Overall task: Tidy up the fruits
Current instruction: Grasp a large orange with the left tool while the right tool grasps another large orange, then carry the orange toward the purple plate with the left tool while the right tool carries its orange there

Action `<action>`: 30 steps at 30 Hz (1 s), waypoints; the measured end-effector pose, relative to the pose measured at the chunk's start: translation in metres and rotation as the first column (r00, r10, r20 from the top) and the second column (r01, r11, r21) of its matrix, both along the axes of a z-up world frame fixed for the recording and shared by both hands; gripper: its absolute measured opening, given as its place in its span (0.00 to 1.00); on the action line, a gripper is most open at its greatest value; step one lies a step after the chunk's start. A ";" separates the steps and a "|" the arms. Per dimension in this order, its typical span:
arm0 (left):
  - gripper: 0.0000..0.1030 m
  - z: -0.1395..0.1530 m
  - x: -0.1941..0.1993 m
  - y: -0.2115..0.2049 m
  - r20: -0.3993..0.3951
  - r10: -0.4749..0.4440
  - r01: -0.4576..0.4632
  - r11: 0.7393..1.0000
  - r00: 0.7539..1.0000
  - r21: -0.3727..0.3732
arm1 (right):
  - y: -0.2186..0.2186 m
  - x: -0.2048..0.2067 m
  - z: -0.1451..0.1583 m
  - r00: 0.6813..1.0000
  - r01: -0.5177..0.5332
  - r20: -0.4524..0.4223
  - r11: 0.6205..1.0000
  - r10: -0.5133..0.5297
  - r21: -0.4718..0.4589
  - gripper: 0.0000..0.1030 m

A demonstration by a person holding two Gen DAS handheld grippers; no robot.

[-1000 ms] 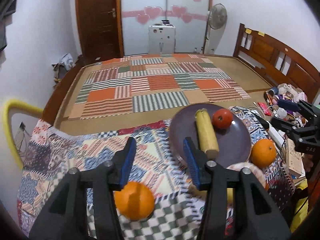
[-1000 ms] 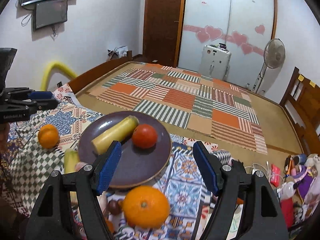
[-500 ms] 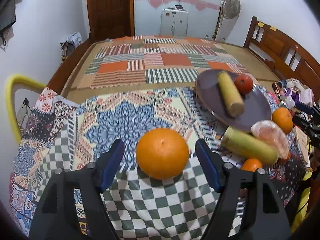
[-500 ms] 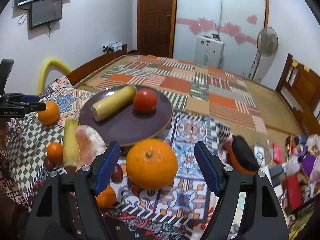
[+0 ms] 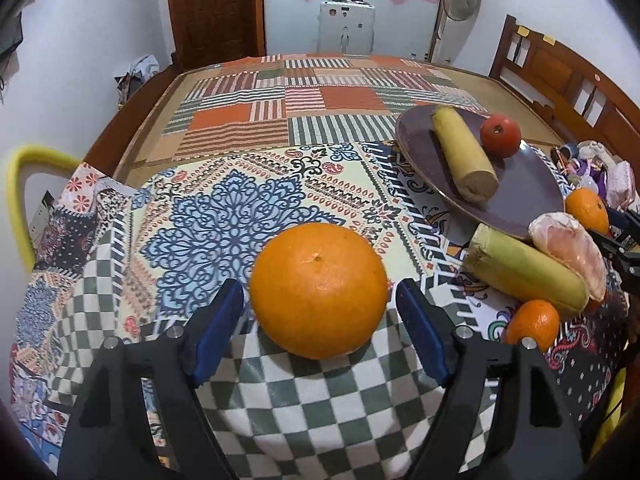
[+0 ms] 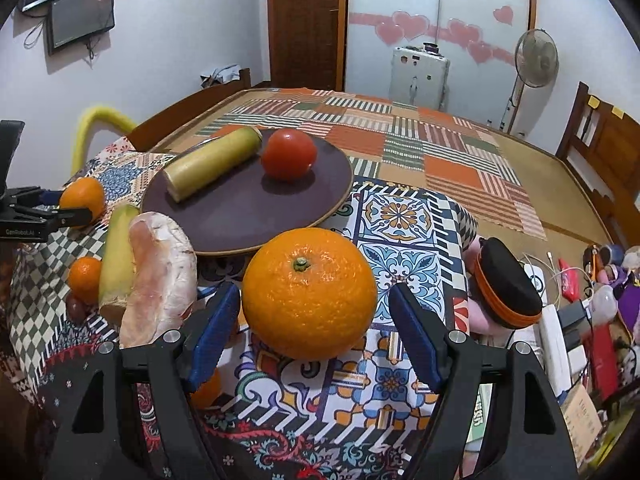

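Oranges, one per tool. Left wrist view: large orange (image 5: 319, 290) sits at frame centre on the green-checked part of the patterned cloth (image 5: 224, 216) covering the worktop, between the blue pads of the left tool (image 5: 320, 332); jaws apart, a narrow gap visible on each side of the fruit, no contact seen. Upper right of frame: dark purple plate (image 5: 524, 184) carrying a cut yellow stalk (image 5: 464, 160) and a red tomato (image 5: 500, 136). Right edge, below the plate: second stalk (image 5: 524, 272) lying on the cloth, a peeled citrus piece (image 5: 572, 252) touching it, a small orange (image 5: 534, 324) just below its end. Right wrist view: second large orange (image 6: 309, 294), stem up, at frame centre on the tiled part of the cloth, between the pads of the right tool (image 6: 310, 336); jaws apart, gaps on both sides. Plate (image 6: 240, 216) just behind the fruit, upper left of centre, stalk (image 6: 214, 162) and tomato (image 6: 289, 155) on it. Left of frame: peeled citrus piece (image 6: 158, 276) beside the other stalk (image 6: 116, 256). Far left edge: left tool's tips flanking the first orange (image 6: 82, 200). Right of frame: black zip case with orange trim (image 6: 506, 284).
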State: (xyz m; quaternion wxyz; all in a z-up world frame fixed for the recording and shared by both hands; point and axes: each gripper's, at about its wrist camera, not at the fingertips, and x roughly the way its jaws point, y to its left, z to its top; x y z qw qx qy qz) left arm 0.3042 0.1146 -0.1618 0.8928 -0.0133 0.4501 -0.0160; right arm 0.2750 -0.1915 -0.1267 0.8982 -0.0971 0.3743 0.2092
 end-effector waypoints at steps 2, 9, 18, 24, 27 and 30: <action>0.76 -0.003 0.002 -0.003 0.000 -0.003 0.003 1.000 1.000 -0.004 | 0.000 0.000 0.000 1.000 -0.008 -0.005 1.000 0.008 0.013 0.71; 0.75 -0.003 0.007 -0.006 0.023 0.012 -0.012 1.000 1.000 0.004 | 0.002 0.000 0.001 1.000 -0.012 0.003 1.000 0.012 0.004 0.65; 0.63 -0.001 0.006 0.003 0.020 0.010 -0.010 1.000 1.000 -0.009 | -0.005 0.003 0.003 1.000 -0.005 -0.015 0.999 0.006 0.042 0.63; 0.62 0.007 -0.001 -0.001 0.040 -0.002 0.003 0.999 0.999 -0.045 | -0.010 0.001 0.011 1.000 -0.001 0.014 0.998 0.000 0.061 0.63; 0.62 0.019 -0.004 -0.006 0.081 -0.009 0.012 0.999 0.997 -0.038 | -0.011 0.001 0.018 0.999 0.009 0.037 0.998 -0.012 0.069 0.63; 0.62 0.034 -0.003 -0.014 0.118 -0.024 0.027 0.999 0.993 -0.021 | -0.012 0.001 0.026 0.998 0.011 0.059 0.997 -0.016 0.077 0.63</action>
